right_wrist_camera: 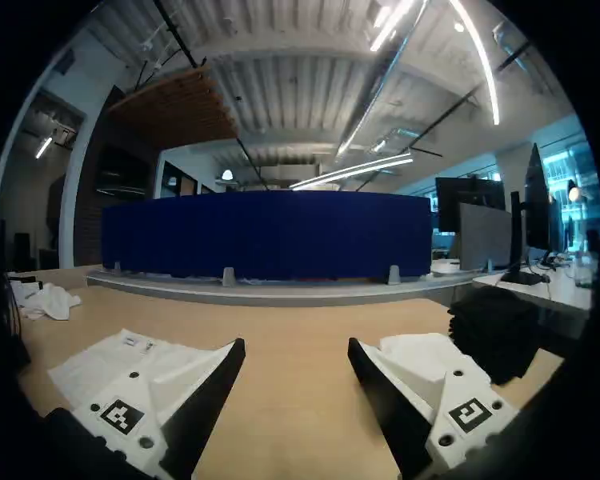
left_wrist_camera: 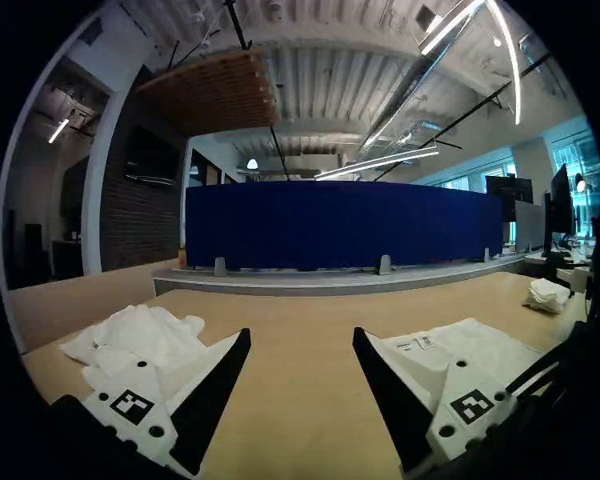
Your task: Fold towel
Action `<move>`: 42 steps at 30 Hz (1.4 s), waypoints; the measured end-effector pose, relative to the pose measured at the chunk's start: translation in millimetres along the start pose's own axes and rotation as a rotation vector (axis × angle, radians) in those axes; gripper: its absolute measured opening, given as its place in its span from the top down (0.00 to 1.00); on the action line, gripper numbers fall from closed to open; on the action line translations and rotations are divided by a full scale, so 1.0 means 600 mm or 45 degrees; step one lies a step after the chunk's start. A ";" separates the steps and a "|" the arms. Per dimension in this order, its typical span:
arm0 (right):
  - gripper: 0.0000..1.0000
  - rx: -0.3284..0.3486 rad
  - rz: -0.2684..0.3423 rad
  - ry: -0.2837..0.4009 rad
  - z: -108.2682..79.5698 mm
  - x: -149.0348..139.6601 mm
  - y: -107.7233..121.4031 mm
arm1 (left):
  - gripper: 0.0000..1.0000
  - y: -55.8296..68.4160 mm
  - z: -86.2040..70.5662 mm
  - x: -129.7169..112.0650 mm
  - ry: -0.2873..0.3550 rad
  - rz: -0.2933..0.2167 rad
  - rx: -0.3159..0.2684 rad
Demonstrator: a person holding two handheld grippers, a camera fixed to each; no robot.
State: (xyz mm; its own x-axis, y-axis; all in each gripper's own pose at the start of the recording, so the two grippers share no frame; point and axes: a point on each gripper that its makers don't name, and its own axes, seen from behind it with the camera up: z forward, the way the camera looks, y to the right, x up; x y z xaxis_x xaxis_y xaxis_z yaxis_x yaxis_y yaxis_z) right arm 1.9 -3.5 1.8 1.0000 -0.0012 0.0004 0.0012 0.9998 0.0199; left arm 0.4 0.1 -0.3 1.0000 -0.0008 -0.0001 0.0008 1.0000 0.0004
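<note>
A flat white towel (left_wrist_camera: 468, 344) with small tags lies on the wooden table (left_wrist_camera: 300, 376), behind my left gripper's right finger. In the right gripper view a flat white towel (right_wrist_camera: 116, 360) lies behind the left finger. A crumpled white towel (left_wrist_camera: 140, 332) sits behind the left finger in the left gripper view. My left gripper (left_wrist_camera: 300, 334) is open just above the bare table, holding nothing. My right gripper (right_wrist_camera: 295, 344) is open too, over bare wood (right_wrist_camera: 300, 400), with another white cloth (right_wrist_camera: 416, 352) behind its right finger.
A blue divider (left_wrist_camera: 340, 224) on a grey rail runs across the far edge of the table. A small crumpled white cloth (left_wrist_camera: 548, 294) lies far right, and another (right_wrist_camera: 52, 302) lies far left in the right gripper view. A black folded stack (right_wrist_camera: 496, 328) sits right. Monitors (right_wrist_camera: 532, 208) stand beyond.
</note>
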 end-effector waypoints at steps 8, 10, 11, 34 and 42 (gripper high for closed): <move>0.00 -0.006 0.000 0.000 -0.001 -0.002 0.002 | 0.05 0.001 0.001 0.000 0.000 0.001 0.000; 0.00 -0.005 0.000 0.000 -0.001 -0.003 0.002 | 0.05 0.001 0.001 0.000 0.000 0.001 0.000; 0.00 -0.005 0.001 0.000 -0.001 -0.003 0.002 | 0.05 0.000 0.001 0.000 0.000 0.001 0.000; 0.00 -0.001 0.000 0.000 0.000 -0.001 -0.002 | 0.05 0.002 0.000 0.001 -0.001 0.002 0.002; 0.00 -0.015 -0.012 -0.029 -0.003 -0.004 0.002 | 0.05 0.000 -0.003 -0.001 -0.003 0.020 0.011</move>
State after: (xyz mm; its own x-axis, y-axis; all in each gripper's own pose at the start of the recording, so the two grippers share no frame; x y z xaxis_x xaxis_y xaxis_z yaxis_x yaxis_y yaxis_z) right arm -0.4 -2.4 -0.1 0.9997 -0.0113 0.0228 0.0111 0.9999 0.0083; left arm 0.0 0.2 -2.2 0.9999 0.0150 0.0022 -0.0150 0.9998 0.0093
